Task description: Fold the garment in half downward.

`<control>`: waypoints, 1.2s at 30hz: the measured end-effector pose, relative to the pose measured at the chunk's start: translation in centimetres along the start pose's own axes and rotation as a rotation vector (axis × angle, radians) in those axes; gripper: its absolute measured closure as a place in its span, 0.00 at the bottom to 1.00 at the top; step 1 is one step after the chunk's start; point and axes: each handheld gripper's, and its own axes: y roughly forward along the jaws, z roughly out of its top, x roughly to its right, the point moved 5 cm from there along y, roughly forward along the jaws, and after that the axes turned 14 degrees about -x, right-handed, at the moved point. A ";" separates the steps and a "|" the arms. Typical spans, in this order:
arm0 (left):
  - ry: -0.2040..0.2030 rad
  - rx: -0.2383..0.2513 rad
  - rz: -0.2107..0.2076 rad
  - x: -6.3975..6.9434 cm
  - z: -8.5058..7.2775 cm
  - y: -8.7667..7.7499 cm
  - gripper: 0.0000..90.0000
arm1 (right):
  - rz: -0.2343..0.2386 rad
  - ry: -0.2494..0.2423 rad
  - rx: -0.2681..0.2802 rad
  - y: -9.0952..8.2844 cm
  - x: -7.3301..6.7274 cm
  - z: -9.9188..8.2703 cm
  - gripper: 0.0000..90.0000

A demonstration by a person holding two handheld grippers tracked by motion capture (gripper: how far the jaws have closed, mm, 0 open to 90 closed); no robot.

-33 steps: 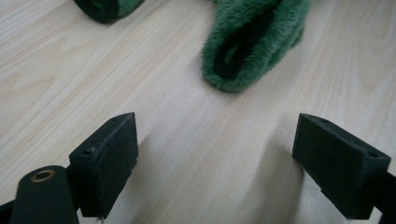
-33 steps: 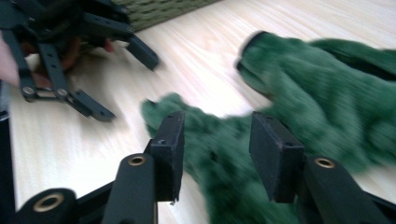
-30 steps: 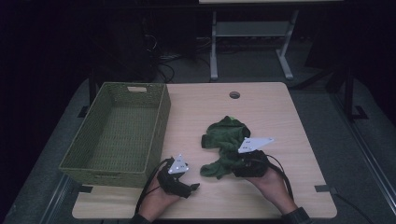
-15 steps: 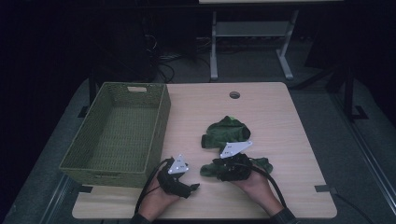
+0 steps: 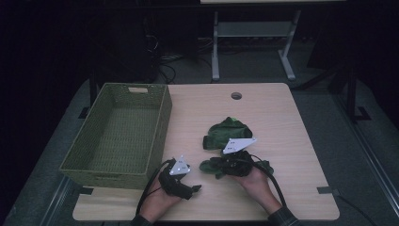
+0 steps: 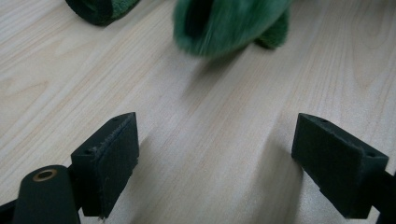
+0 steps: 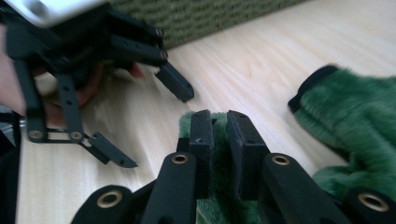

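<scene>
Right gripper [image 7: 219,123]: jaws just closed onto a fold of green cloth [image 7: 355,116] pinched between them. Left gripper [image 6: 224,154]: jaws wide apart over bare table [image 6: 210,140], nothing between, cloth lying just beyond.

Bare tabletop [image 5: 263,101] beyond basket [image 5: 117,134]

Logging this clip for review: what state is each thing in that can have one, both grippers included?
Right gripper: jaws have just been closing, now shut on the nearer green fuzzy piece.
Left gripper: open, nothing between its jaws, low over the table.
Farther green fuzzy piece: lying loose on the table, untouched.
Basket: upright, nothing in it.
</scene>
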 end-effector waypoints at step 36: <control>-0.001 -0.002 -0.001 0.0 0.0 0.0 0.16 | -0.180 0.197 0.068 -7.7 5.5 -7.9 0.85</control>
